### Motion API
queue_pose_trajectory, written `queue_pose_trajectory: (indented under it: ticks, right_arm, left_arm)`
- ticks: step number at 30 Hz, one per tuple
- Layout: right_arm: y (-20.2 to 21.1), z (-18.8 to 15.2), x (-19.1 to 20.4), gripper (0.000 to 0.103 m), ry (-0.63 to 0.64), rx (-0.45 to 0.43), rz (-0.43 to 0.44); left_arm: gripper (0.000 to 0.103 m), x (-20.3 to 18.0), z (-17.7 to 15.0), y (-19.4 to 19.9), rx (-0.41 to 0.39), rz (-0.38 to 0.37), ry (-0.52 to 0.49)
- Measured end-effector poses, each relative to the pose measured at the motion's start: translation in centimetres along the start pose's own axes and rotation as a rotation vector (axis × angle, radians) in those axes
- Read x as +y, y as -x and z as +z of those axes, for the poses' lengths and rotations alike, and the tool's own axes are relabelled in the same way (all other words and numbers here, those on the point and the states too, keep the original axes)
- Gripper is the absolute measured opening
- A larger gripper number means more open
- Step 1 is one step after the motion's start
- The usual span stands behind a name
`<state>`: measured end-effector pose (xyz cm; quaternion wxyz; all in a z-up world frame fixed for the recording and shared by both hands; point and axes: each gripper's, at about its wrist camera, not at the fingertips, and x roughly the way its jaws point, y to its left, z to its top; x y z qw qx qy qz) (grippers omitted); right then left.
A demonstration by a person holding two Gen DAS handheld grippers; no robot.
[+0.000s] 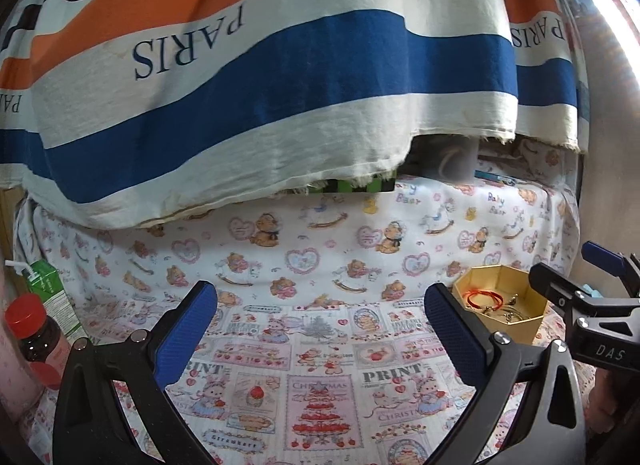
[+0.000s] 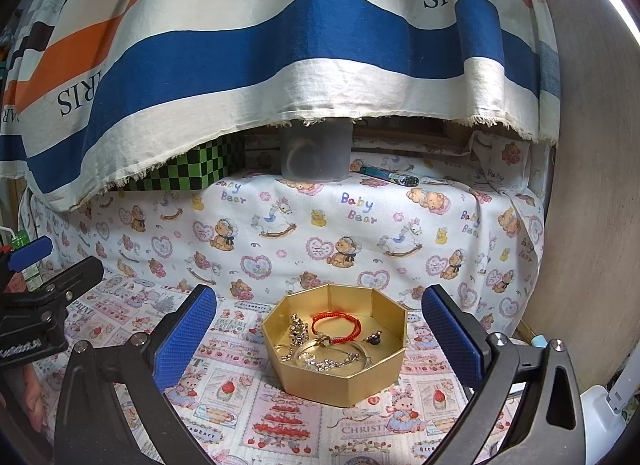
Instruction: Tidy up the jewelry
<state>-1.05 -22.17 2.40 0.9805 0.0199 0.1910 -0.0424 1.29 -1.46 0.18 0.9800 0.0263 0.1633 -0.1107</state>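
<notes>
A gold octagonal box [image 2: 352, 381] sits on the printed cloth, centred in the right wrist view and at the right in the left wrist view [image 1: 516, 329]. Inside lie a red cord bracelet [image 2: 337, 328], a silver chain [image 2: 328, 363], a sparkly charm [image 2: 298, 331], a clear bangle and a small dark ring [image 2: 373, 338]. My right gripper [image 2: 320, 335] is open and empty, its blue fingers either side of the box, just short of it. My left gripper [image 1: 320, 331] is open and empty over bare cloth, left of the box.
A striped "PARIS" cloth [image 2: 280, 45] hangs over a raised ledge holding a grey plastic cup [image 2: 316, 155], a green checkered box [image 2: 188, 173] and a lighter [image 2: 388, 175]. A red-capped bottle [image 1: 36, 341] and green carton [image 1: 52, 297] stand at the left. A wooden wall is on the right.
</notes>
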Motion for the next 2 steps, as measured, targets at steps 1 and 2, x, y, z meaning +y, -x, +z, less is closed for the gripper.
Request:
queue_pose_trajectory:
  ticks: [1, 2]
  right_arm:
    - [-0.01, 0.01, 0.03, 0.103, 0.001, 0.000, -0.002]
    - [0.02, 0.00, 0.14, 0.103, 0.013, 0.004, -0.016]
  left_arm:
    - [0.103, 0.01, 0.01, -0.08, 0.003, -0.001, 0.001]
    - [0.103, 0.04, 0.02, -0.10, 0.004, -0.002, 0.004]
